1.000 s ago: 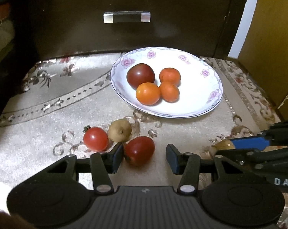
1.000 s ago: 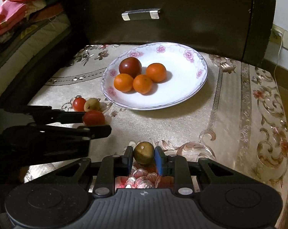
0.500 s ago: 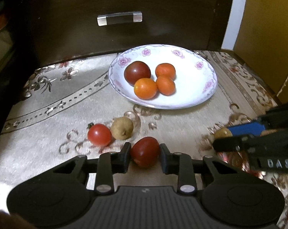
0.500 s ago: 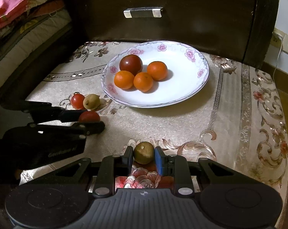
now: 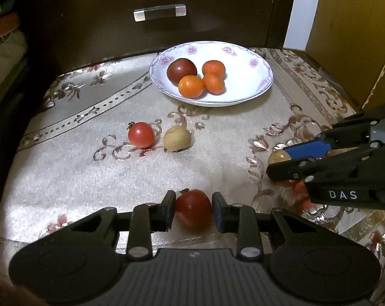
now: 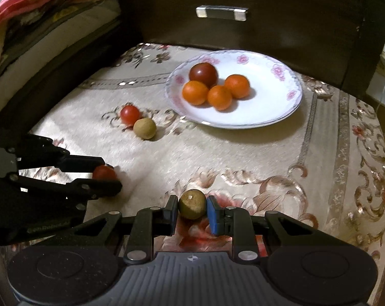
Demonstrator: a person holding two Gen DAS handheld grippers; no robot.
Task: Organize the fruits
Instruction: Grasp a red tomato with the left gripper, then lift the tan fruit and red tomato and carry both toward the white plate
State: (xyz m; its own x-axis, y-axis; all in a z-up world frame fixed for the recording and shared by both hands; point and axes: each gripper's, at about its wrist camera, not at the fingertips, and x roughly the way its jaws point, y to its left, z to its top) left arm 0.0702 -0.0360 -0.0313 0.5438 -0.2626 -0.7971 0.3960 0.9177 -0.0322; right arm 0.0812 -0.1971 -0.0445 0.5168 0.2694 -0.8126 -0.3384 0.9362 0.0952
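Note:
My left gripper [image 5: 193, 210] is shut on a red tomato [image 5: 194, 208] and holds it near the cloth's front edge; it also shows in the right wrist view [image 6: 104, 173]. My right gripper [image 6: 192, 207] is shut on a brown round fruit [image 6: 192, 204], seen from the left wrist view [image 5: 279, 156]. A white flowered plate [image 5: 246, 86] farther back holds a dark tomato [image 5: 181, 70] and three orange fruits [image 5: 191, 86]. A small red tomato [image 5: 141, 134] and a tan round fruit [image 5: 177, 138] lie side by side on the cloth.
A patterned beige cloth [image 5: 90, 168] covers the surface. A dark drawer front with a clear handle [image 5: 159, 12] stands behind the plate. A yellow panel [image 5: 353, 30] rises at the right. Bedding [image 6: 26, 25] lies to the left.
My left gripper closed on the red tomato and drew back from the two loose fruits with it. My right gripper stayed shut on the brown fruit and shifted slightly.

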